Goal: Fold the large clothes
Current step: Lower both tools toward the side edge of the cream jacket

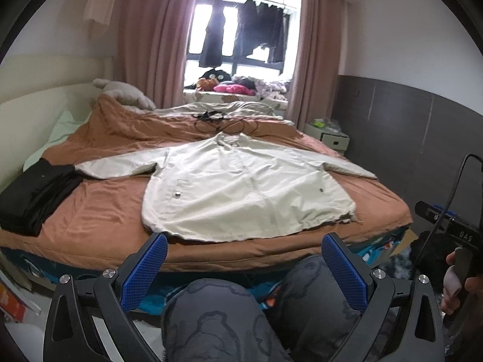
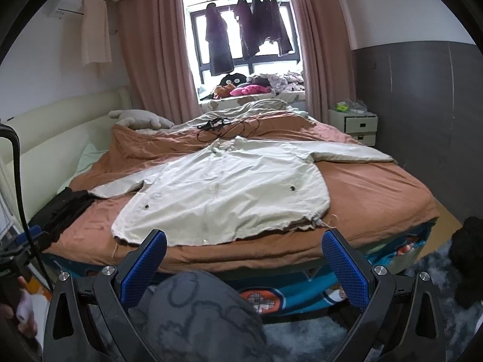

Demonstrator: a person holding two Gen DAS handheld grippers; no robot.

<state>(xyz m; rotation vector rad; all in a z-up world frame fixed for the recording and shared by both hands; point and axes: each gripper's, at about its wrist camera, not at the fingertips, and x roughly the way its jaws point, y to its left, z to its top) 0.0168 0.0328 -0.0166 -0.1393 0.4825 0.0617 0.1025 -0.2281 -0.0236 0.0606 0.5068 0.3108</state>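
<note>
1. Your bed (image 1: 99, 211) wears a brown cover, with a window beyond it.
2. Your jacket (image 1: 241, 187) lies flat on the bed, front up, sleeves spread, hem toward you.
3. Folded black clothes (image 1: 36, 196) lie at the jacket's left.
4. Your left gripper (image 1: 244, 259) and right gripper (image 2: 244, 256) hang short of the bed, fingers apart, empty, above your knees.

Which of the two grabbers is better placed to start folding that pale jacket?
Neither by much: both are open and short of the bed. The left gripper faces the jacket squarely, a slight edge; the right gripper sits nearer its right sleeve.
</note>
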